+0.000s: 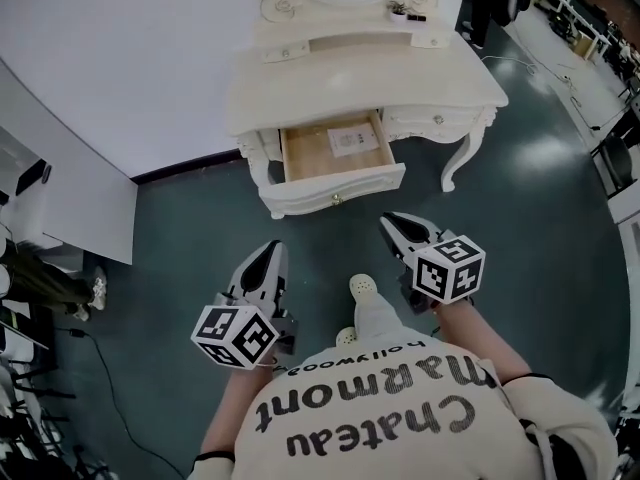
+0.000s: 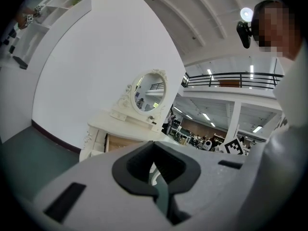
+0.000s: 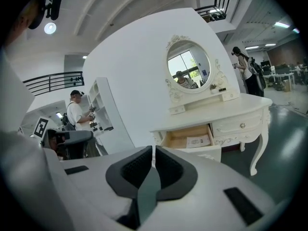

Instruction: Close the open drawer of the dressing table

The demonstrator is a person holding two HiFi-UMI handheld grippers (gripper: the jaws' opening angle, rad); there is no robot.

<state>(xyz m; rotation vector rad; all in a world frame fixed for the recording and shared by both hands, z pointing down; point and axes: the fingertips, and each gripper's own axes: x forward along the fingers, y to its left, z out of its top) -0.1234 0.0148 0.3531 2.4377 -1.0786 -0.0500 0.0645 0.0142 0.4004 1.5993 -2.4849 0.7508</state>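
Note:
A cream dressing table [image 1: 300, 73] stands against the white wall, straight ahead of me. Its left drawer [image 1: 335, 158] is pulled out, showing a wooden bottom with a sheet of paper [image 1: 353, 140] on it. My left gripper [image 1: 272, 250] and right gripper [image 1: 392, 222] hover side by side over the dark floor, short of the drawer front [image 1: 340, 190] and touching nothing. Both are shut and hold nothing. The right gripper view shows shut jaws [image 3: 153, 149] with the open drawer [image 3: 190, 137] beyond them. The left gripper view shows shut jaws [image 2: 154, 146] below the table [image 2: 120, 124].
An oval mirror [image 3: 188, 65] stands on the table top, and a shut drawer with a knob [image 1: 437, 120] is to the right. A white cabinet [image 1: 70, 203] stands at the left, near a floor cable [image 1: 110, 378]. My shoe [image 1: 363, 286] is between the grippers. People stand in the background [image 3: 76, 113].

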